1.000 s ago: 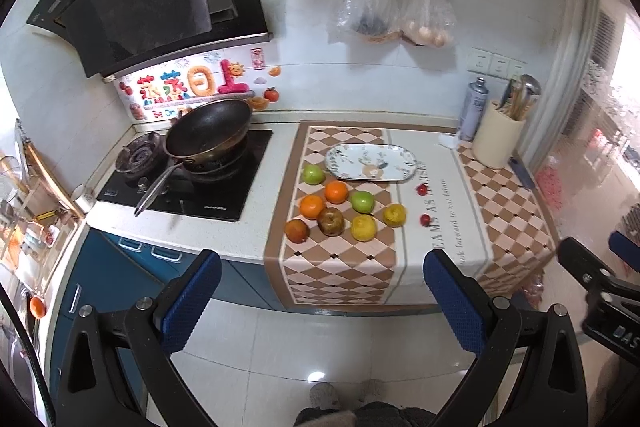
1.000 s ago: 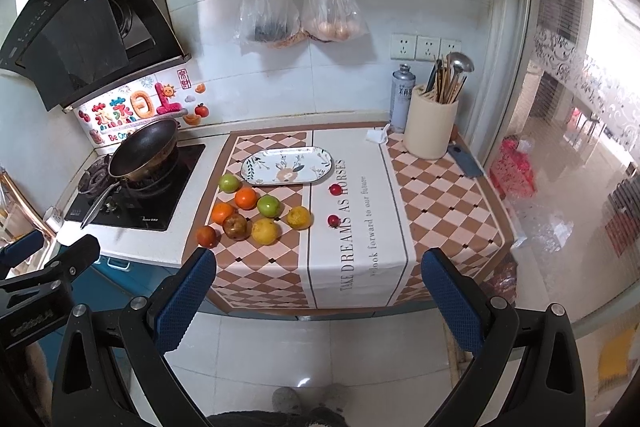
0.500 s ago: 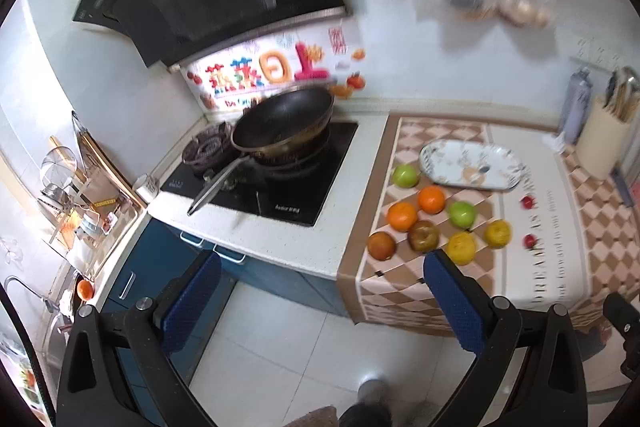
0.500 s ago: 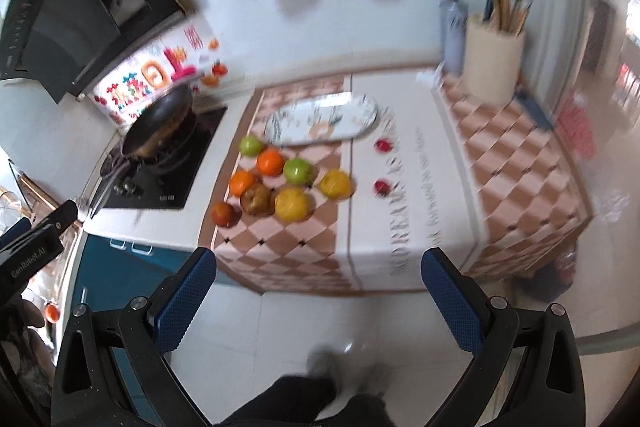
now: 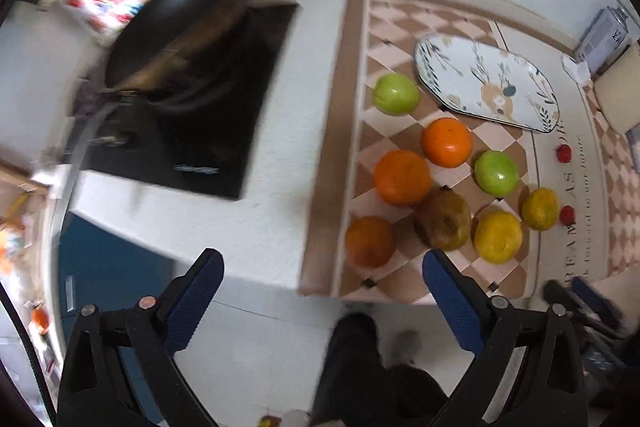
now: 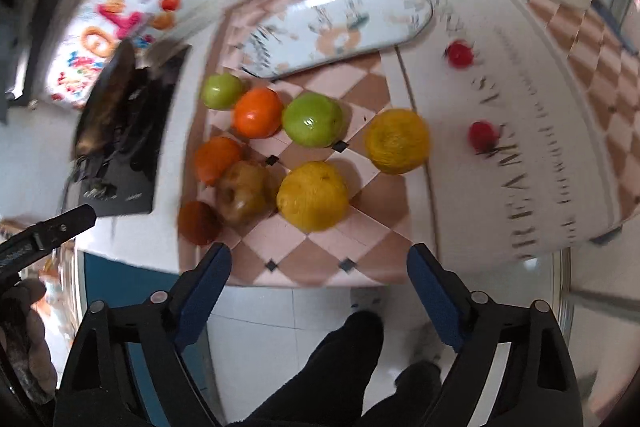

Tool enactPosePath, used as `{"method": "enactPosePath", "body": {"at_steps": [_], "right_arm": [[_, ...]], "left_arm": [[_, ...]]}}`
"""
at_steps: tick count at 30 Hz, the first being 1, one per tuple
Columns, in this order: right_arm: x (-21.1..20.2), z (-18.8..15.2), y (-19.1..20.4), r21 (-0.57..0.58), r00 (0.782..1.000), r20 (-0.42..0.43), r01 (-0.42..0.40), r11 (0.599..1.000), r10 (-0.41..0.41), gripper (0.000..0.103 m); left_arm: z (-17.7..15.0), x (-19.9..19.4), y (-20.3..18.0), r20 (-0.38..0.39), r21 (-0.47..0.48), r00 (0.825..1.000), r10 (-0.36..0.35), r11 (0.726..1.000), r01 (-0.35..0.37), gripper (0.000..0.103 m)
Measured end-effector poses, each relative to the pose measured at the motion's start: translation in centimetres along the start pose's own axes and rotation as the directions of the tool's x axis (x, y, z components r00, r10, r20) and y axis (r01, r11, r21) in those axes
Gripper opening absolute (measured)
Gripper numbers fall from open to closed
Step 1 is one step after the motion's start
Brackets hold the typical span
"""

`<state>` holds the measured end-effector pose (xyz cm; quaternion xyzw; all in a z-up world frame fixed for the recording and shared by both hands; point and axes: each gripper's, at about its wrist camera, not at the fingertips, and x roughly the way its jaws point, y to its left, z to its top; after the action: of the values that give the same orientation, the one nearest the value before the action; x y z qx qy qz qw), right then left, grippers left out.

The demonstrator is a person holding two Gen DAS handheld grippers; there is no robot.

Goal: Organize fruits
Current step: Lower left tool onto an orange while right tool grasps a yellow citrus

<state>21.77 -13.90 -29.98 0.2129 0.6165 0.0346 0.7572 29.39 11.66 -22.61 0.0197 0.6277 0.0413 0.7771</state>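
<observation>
Two handheld grippers hover off the near edge of a kitchen counter, both looking down at a group of fruit on a checkered cloth (image 5: 400, 99).

The left gripper (image 5: 322, 281) has its blue-padded jaws spread wide and carries nothing. Just ahead of its right finger lie a dark orange fruit (image 5: 370, 242) and a brownish apple (image 5: 443, 220), the two nearly touching. Beyond them sit two oranges (image 5: 402, 177), then a green apple (image 5: 396, 94) furthest ahead, just beside the near edge of an oval patterned plate (image 5: 486, 83). Further to the right are a second green apple (image 5: 496, 173), two yellow citrus fruits (image 5: 498, 236) and two small red fruits (image 5: 563, 153). Ahead and to the left, a dark pan (image 5: 180, 27) rests on a black cooktop (image 5: 224, 115), both blurred.

The right gripper (image 6: 319, 273) is also released, its jaws wide apart and holding nothing. Directly ahead between its fingers sits a yellow citrus (image 6: 313, 195), with the brownish apple (image 6: 245, 191) to its left and another yellow citrus (image 6: 397, 140) ahead to the right. The plate (image 6: 340, 27) lies beyond the fruit and is bare. Part of the left gripper (image 6: 48, 227) shows at the far left. The person's dark trouser leg (image 6: 332, 367) shows below, over a pale tiled floor (image 6: 280, 315).
</observation>
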Motion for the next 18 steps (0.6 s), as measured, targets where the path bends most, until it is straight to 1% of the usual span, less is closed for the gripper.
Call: {"method": "enactPosePath", "body": {"at_steps": [1,2,3,4,5,6,7,9,11,14,18], "right_arm": [[1.4,0.7,0.0,0.051,1.000,-0.025,-0.018,0.999,0.019,0.085],[2.3,1.1,0.0,0.081,0.999,-0.035,-0.015,0.997,0.018,0.083],[3.1,1.5,0.0,0.106,0.999,-0.044,-0.007,0.994,0.011,0.082],[4.1,2.0,-0.1,0.142,0.999,-0.051,-0.004,0.990,0.011,0.080],[4.7,2.3,-0.2,0.171,0.998,-0.059,-0.005,0.985,0.015,0.079],[5.3,2.5,-0.3,0.196,0.998,-0.067,-0.006,0.981,0.019,0.078],[5.7,2.6,-0.4,0.221,0.997,-0.073,-0.009,0.975,0.025,0.077],[6.3,2.7,-0.5,0.248,0.996,-0.084,-0.007,0.969,0.029,0.077],[6.7,2.9,-0.4,0.260,0.996,-0.090,-0.003,0.966,0.028,0.077],[7.0,3.2,-0.7,0.288,0.994,-0.101,-0.012,0.957,0.043,0.077],[7.5,3.6,-0.7,0.310,0.992,-0.110,-0.022,0.950,0.059,0.077]], "left_arm": [[1.1,1.2,0.1,-0.034,0.002,0.999,-0.028,1.000,0.028,0.094],[2.0,2.4,0.1,-0.073,-0.003,0.995,-0.066,0.998,0.066,0.090],[3.0,3.7,0.0,-0.114,-0.016,0.987,-0.115,0.993,0.114,0.087],[3.9,5.1,-0.2,-0.152,-0.031,0.975,-0.161,0.987,0.158,0.085],[4.6,6.1,-0.5,-0.182,-0.039,0.965,-0.189,0.982,0.185,0.082],[5.4,7.5,-1.0,-0.222,-0.044,0.951,-0.215,0.977,0.210,0.080],[6.0,8.4,-1.5,-0.249,-0.042,0.941,-0.231,0.973,0.228,0.080],[7.0,10.1,-2.7,-0.298,-0.024,0.923,-0.244,0.968,0.248,0.080],[7.7,11.6,-3.9,-0.339,-0.001,0.909,-0.244,0.966,0.259,0.080],[8.2,13.2,-5.4,-0.382,0.035,0.895,-0.230,0.964,0.262,0.080],[8.7,14.7,-6.7,-0.402,0.068,0.892,-0.208,0.964,0.256,0.080]]}}
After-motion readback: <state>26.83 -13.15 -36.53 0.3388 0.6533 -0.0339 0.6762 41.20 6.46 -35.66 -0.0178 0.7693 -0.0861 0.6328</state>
